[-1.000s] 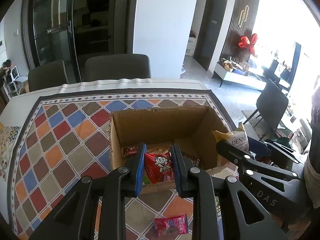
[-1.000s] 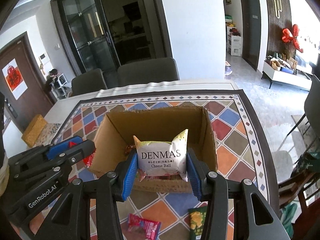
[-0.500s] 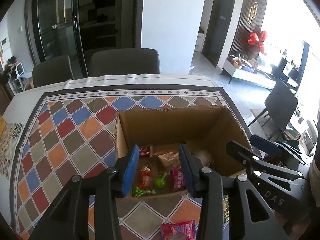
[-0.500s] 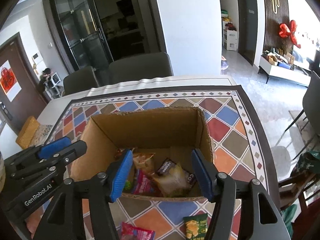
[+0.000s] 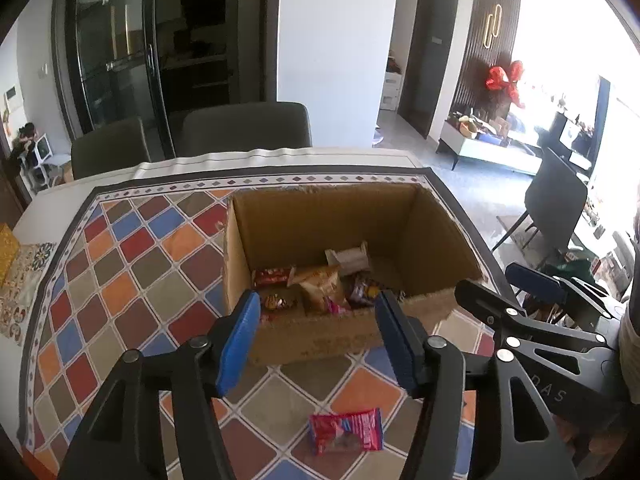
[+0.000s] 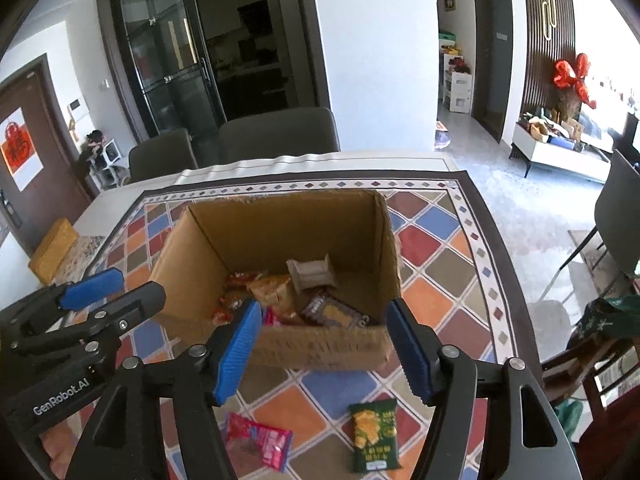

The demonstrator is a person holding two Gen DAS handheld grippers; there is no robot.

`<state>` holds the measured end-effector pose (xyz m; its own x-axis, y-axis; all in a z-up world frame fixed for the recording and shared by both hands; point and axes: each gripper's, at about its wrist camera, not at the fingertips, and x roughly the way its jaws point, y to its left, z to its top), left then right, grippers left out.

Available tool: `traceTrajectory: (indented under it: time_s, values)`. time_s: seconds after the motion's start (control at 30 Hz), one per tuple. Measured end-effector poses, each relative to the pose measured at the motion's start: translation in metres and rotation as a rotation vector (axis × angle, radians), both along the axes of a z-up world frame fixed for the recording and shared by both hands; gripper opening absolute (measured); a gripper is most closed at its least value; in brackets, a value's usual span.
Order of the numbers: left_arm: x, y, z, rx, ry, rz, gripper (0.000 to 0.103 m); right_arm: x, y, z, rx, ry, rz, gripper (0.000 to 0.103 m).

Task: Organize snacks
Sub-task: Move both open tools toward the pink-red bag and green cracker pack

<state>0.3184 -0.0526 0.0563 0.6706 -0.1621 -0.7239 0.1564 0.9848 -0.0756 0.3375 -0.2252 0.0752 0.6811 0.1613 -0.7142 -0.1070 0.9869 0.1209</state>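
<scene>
Snacks are mostly inside the cardboard box (image 5: 352, 216) now: a loose heap of packets (image 6: 280, 296) lies on its floor against the near wall, with a small pale cardboard insert (image 6: 310, 274) just behind them. Two packets are left outside, on the checked tablecloth (image 5: 132, 264) in front of the box: a red packet (image 5: 346, 432) near the middle, and a green packet (image 6: 374, 436) to its right.

Your left gripper (image 5: 316, 322) hangs over the near wall of the box. Its jaws have just been opening, stand about half apart, and have nothing between them. Your right gripper (image 6: 322, 330) is beside it over the same wall; its jaws have also just been opening, to a similar gap, and they too are empty.

Both remaining packets look like light, sealed film bags, soft and a little puffy, so expect them to crinkle and slide rather than resist. Lying flat, they give you little to bite on. I'd come down on a short edge or the crimped seam, where the film is doubled and stiffer, and close gently enough not to crush what is inside. The film is probably slippery against the blue pads (image 5: 240, 340), so pinch well onto the bag rather than at its very tip. The red one sits nearer your left gripper, the green one nearer your right.
</scene>
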Motion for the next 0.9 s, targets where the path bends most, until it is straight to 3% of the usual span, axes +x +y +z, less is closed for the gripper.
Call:
traceTrajectory:
  time_s: [0.27,0.4,0.9]
  values:
    - [-0.027,-0.012,-0.013,0.012,0.003,-0.007,0.073,-0.033,-0.011,-0.012,-0.021,-0.02,-0.004,0.073]
    - [-0.035,-0.019,-0.03,0.01,0.043,-0.012,0.078,-0.042,-0.017,-0.021,-0.035,-0.006,-0.007,0.075]
    - [-0.043,-0.034,-0.108,0.039,0.235,-0.032,0.079,-0.054,-0.032,-0.096,-0.071,0.182,-0.02,0.076]
